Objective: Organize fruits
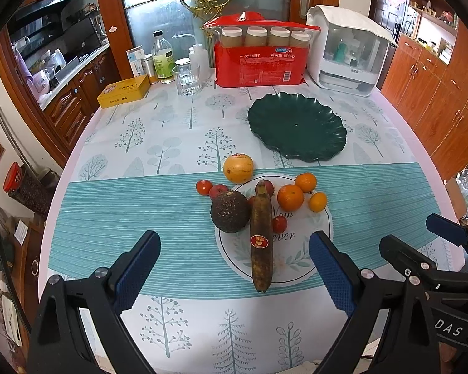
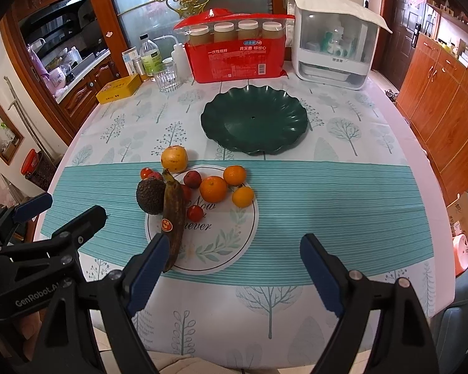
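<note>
Fruit lies grouped mid-table: a brown overripe banana (image 1: 260, 237) (image 2: 173, 218), a dark avocado (image 1: 230, 211) (image 2: 151, 195), a yellow-orange apple (image 1: 238, 167) (image 2: 174, 158), three oranges (image 1: 290, 197) (image 2: 213, 189) and several small red fruits (image 1: 204, 187) (image 2: 195, 213). An empty dark green scalloped plate (image 1: 297, 126) (image 2: 254, 120) sits behind them. My left gripper (image 1: 234, 268) is open and empty, just in front of the banana. My right gripper (image 2: 234, 268) is open and empty, to the right of the banana's near end.
At the table's back stand a red pack of paper cups (image 1: 260, 65) (image 2: 238, 59), a white appliance (image 1: 348, 50) (image 2: 335, 39), a glass (image 1: 187, 78) (image 2: 168, 78), bottles (image 1: 162, 59) and a yellow tin (image 1: 124, 91) (image 2: 119, 88). Wooden cabinets (image 2: 446, 99) flank the table.
</note>
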A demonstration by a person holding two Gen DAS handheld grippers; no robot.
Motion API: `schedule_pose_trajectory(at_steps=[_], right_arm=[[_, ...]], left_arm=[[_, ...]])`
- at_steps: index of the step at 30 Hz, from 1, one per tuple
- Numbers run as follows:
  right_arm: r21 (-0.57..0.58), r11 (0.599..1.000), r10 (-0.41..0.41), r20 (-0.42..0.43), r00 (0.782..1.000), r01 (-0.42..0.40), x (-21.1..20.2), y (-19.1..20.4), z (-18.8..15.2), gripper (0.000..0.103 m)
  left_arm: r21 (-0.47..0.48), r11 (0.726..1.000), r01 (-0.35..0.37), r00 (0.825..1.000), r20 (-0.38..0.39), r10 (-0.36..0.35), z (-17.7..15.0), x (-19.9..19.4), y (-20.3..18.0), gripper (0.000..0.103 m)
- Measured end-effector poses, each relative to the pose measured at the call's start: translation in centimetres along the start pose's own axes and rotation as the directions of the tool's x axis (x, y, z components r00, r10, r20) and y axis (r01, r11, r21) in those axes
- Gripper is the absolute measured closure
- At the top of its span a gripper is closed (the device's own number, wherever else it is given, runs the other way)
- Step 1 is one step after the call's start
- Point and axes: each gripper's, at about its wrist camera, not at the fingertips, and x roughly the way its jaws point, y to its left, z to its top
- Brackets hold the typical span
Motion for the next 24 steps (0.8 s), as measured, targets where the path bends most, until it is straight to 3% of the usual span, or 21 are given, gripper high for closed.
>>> schedule_pose_trajectory(at_steps=[24], right_arm=[[0.012,0.999,0.038,-0.049,0.998,-0.038,1.6,-0.3,0.5,0.018]], left_arm=[[0.000,1.000,0.007,0.998,-0.059,-0.007,1.0,2.4,-0.2,0.008]])
